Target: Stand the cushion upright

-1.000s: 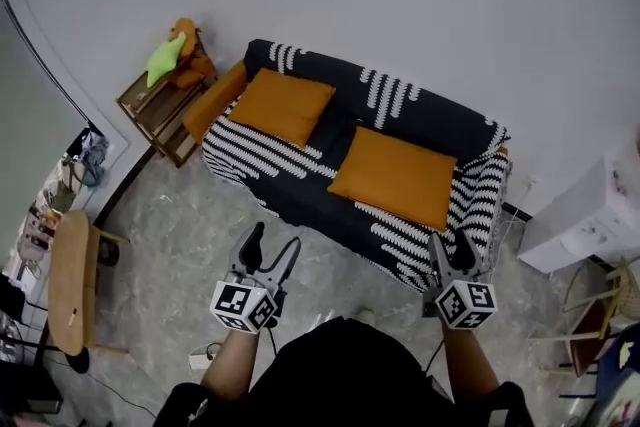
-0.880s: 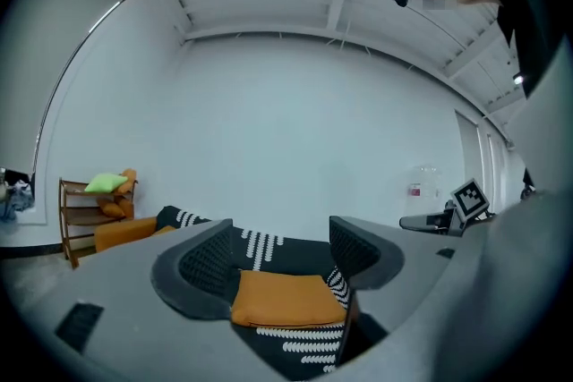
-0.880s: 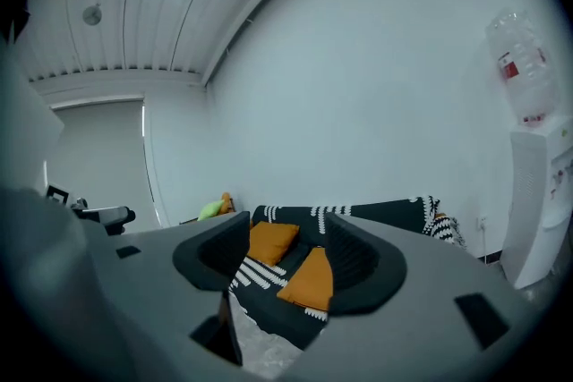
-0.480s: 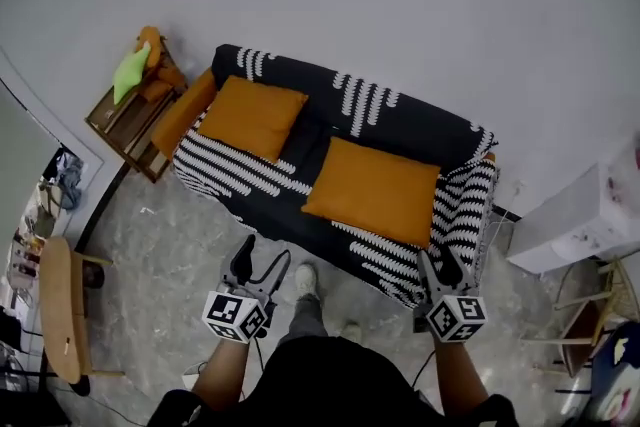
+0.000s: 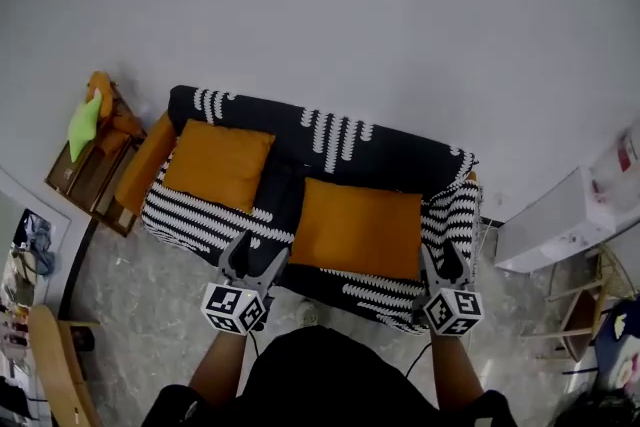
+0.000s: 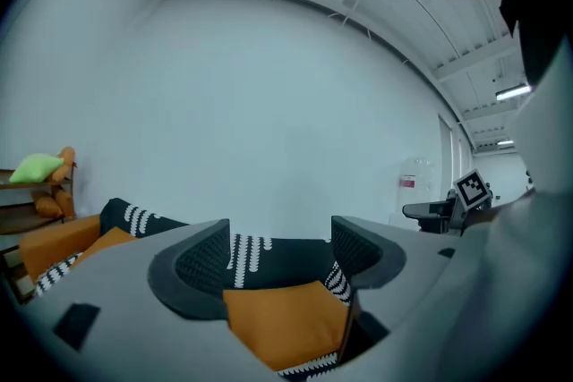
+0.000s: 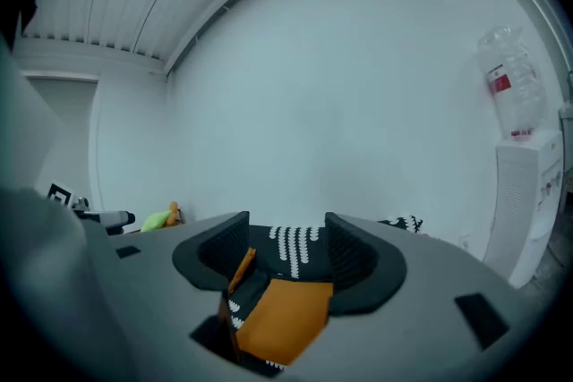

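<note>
Currently standing at the front of the sofa point(image 5: 340, 140), looking steeply down onto it. Seeing a black cover with white stripes over seat, back and arms.

Got the cushion point(image 5: 357, 228), orange, lying flat on the right half of the seat, not upright. Got a second cushion point(image 5: 217, 165), same orange, flat on the left half, apart from the first, with a dark strip of cover between them.

Holding left claw point(image 5: 253, 258) just off the cushion's front left corner, over the seat edge; cannot tell any contact. Released, jaws well apart and just been opening a little further, nothing between the pads. Through the gap, only seeing the cushion point(image 6: 286, 326) below and the striped sofa back behind.

Holding right claw point(image 5: 440, 260) at the cushion's front right corner, by the striped arm. Also released, jaws set narrower than the left pair, just been opening too, gripping nothing. Again looking over the cushion point(image 7: 285, 318) toward the sofa back.

Pointing both claws roughly level at the sofa, one on either side of the cushion.

Left of the sofa: wooden shelf point(image 5: 85, 180) with a green soft thing point(image 5: 84, 120) on top. Right of it: white cabinet point(image 5: 555, 225). Grey stone-look floor point(image 5: 150, 285) underfoot, plain white wall point(image 5: 350, 5) behind.
</note>
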